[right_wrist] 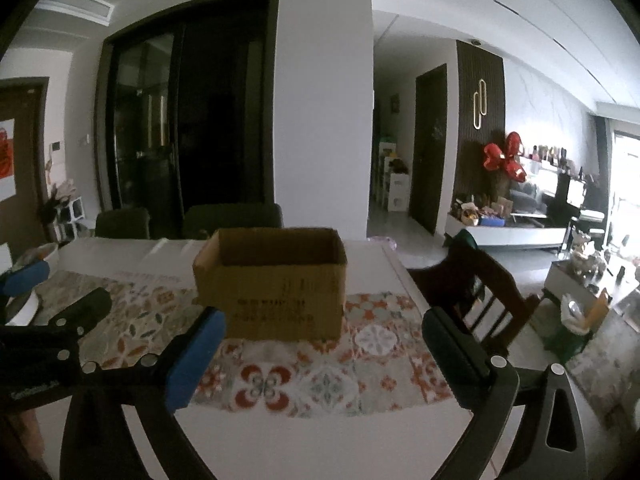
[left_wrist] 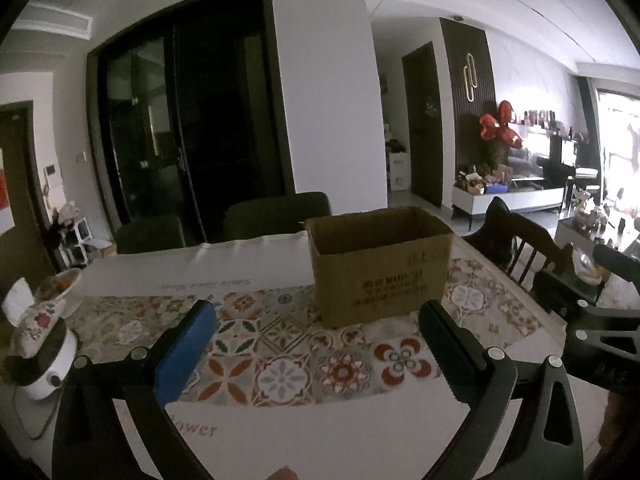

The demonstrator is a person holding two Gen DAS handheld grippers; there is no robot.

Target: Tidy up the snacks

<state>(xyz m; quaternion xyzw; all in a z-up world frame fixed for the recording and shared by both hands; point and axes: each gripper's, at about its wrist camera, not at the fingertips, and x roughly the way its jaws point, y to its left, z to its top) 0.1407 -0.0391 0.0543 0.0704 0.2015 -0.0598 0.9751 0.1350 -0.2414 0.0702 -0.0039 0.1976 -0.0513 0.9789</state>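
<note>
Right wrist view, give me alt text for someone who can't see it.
An open cardboard box stands on a patterned tablecloth, just beyond the open, empty right gripper. The left gripper shows at the left edge.

Both views dim indoors, purple-grey cast. Only strong light: daylight from the bright window point(left_wrist: 620, 140) at far right, blown out to white with glare over the shelving beside it. The dark glass sliding door point(right_wrist: 176, 120) is near black, no detail. Brown cardboard box point(left_wrist: 380, 264) has soft motion blur, print illegible; patterned tile cloth on the counter point(right_wrist: 320, 380) smeared too. Heavy fisheye bending of walls and ceiling lines, black vignette in the corners.
</note>
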